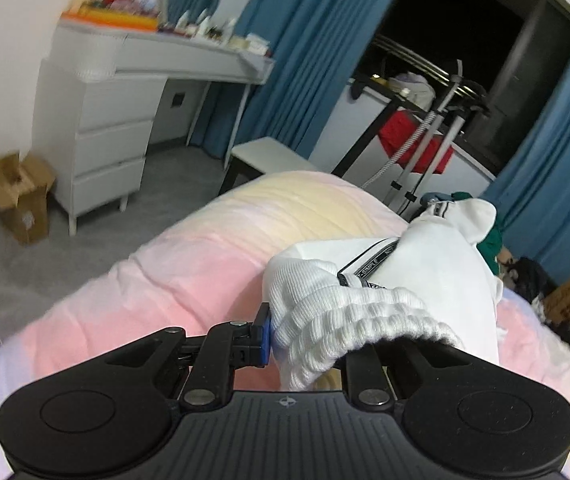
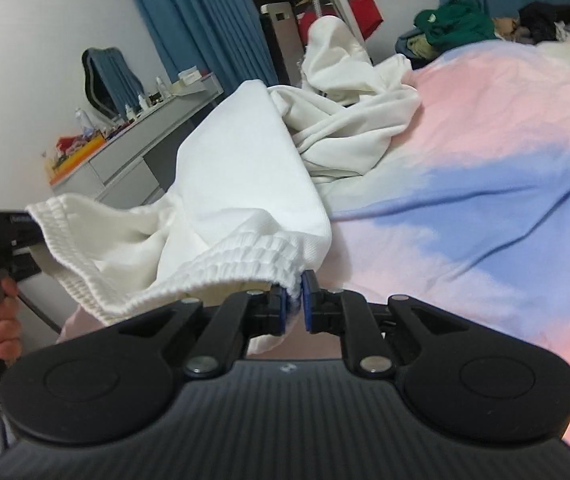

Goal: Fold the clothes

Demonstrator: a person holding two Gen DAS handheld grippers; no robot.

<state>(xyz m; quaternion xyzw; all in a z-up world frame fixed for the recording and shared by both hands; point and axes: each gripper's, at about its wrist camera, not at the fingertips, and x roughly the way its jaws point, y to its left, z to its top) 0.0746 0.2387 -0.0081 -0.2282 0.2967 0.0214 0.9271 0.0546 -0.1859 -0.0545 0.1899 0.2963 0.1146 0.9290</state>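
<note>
Overhead, one white garment between two clenched claws: left claw, right claw.

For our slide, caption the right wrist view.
Right tool pinches the waistband of white trousers above the pastel bedspread; left tool holds the other end.
</note>
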